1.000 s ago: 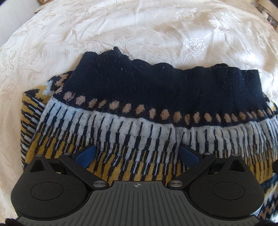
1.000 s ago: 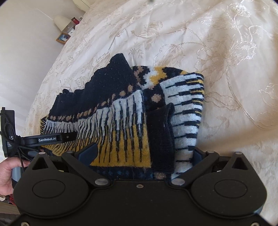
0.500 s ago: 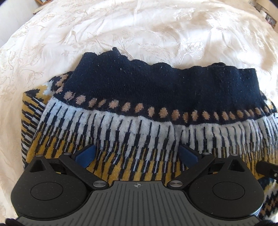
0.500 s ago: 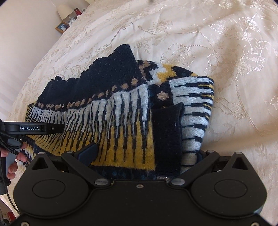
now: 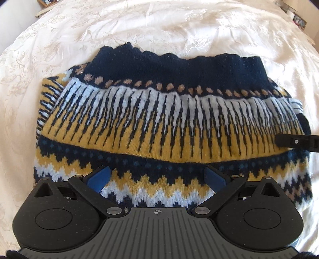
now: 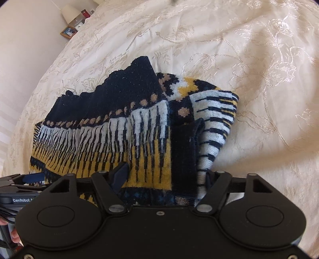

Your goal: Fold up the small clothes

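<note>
A knitted sweater (image 5: pixel 159 123) in navy, yellow and white lies folded on the cream embroidered bedspread (image 5: pixel 159 25), its navy ribbed hem on the far side. My left gripper (image 5: pixel 157 177) is open, its blue pads (image 5: pixel 98 177) spread over the zigzag band at the near edge. In the right wrist view the same sweater (image 6: pixel 123 127) is seen from its end, where a navy cuff (image 6: pixel 185 151) lies on top. My right gripper (image 6: pixel 165 177) is open with that folded end between its fingers. One of its fingers (image 5: pixel 295 142) rests on the yellow band at the right in the left wrist view.
The bedspread (image 6: pixel 249 79) stretches wide around the sweater. A lamp (image 6: pixel 68 12) and a picture frame (image 6: pixel 68 31) stand past the bed's far corner by a wall. A hand (image 6: pixel 14 237) holds the left gripper (image 6: pixel 24 179) at the lower left.
My left gripper has drawn back toward the near edge, so the sweater's zigzag bands now show. The right gripper's finger has come further onto the yellow band. Both stay open.
</note>
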Demonstrator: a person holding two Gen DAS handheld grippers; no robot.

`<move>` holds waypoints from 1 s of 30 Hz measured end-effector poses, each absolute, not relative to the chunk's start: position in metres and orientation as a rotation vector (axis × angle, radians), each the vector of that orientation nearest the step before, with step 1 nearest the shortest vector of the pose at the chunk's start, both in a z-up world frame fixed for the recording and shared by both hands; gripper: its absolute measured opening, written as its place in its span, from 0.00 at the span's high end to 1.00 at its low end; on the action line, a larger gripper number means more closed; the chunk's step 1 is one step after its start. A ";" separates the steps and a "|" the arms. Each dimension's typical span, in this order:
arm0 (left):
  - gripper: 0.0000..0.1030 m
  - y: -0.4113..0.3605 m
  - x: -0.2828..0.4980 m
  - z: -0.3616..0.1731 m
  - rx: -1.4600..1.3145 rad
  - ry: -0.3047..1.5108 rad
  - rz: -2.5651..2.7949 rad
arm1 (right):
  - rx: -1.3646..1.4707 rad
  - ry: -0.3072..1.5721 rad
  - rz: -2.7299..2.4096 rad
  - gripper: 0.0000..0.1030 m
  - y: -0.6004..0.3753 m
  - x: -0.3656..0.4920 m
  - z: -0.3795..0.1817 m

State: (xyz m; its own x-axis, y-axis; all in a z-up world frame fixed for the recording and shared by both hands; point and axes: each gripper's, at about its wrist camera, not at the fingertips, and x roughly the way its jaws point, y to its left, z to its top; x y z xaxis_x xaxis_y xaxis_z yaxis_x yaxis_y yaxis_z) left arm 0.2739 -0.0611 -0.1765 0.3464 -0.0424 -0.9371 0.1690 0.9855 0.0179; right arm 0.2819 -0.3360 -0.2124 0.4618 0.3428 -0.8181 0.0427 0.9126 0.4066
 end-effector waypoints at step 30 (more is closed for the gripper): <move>0.07 0.127 0.215 -0.128 -0.114 1.148 -0.074 | 0.164 1.086 0.277 0.69 -0.105 0.341 -0.100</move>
State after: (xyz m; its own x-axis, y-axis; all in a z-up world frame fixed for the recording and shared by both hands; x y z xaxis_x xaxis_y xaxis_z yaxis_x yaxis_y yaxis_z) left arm 0.2154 0.1267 -0.1279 0.4090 -0.1166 -0.9050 0.0001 0.9918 -0.1278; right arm 0.3414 -0.1054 -0.0999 0.4361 0.3012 -0.8480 -0.1414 0.9536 0.2659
